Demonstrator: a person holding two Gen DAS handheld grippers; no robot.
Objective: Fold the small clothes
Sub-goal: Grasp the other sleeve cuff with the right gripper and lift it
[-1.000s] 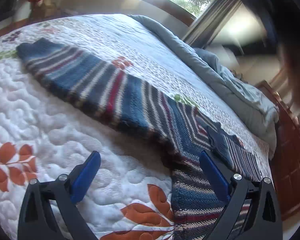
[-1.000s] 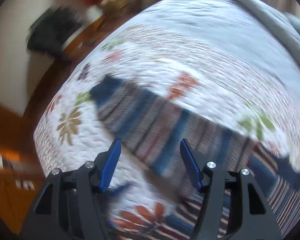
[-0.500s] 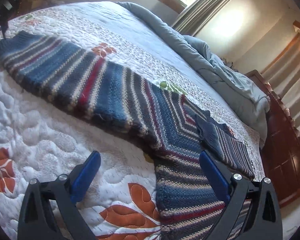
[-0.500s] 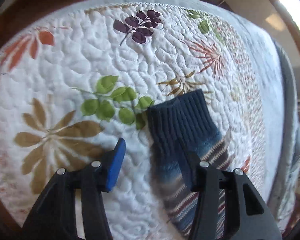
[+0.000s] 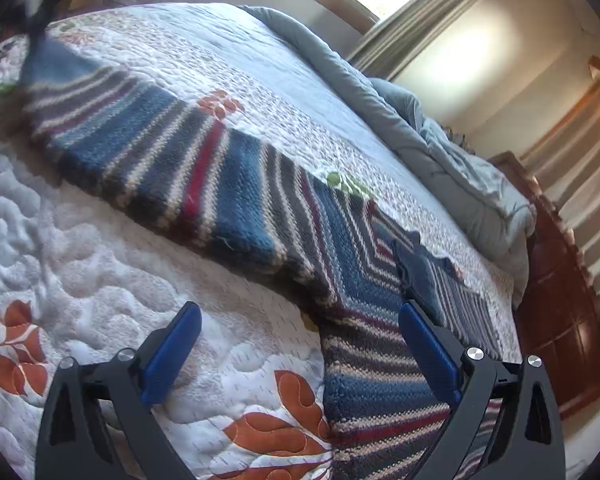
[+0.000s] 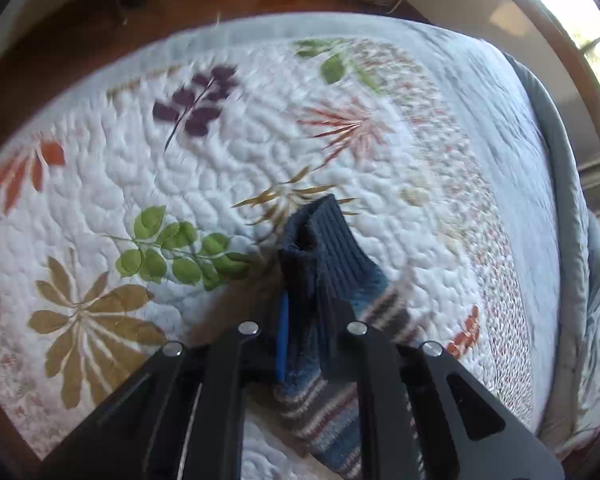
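A striped knit sweater (image 5: 228, 184) in blue, grey, cream and red lies spread on the quilt, one sleeve stretching to the far left. My left gripper (image 5: 300, 344) is open and empty, low over the quilt beside the sweater's lower body. My right gripper (image 6: 300, 320) is shut on the sleeve's dark blue ribbed cuff (image 6: 320, 248) and lifts it slightly off the quilt. In the left wrist view the right gripper (image 5: 40, 12) shows blurred at the far sleeve end.
The white quilt (image 6: 220, 168) with leaf prints covers the bed. A grey duvet (image 5: 440, 152) is bunched along the far side. A wooden bed frame (image 5: 560, 320) stands on the right, and wooden floor (image 6: 80, 32) lies beyond the bed edge.
My right gripper closed on the sleeve cuff, which was lying flat between its open fingers, and raised it. My left gripper stayed open and held nearly still.
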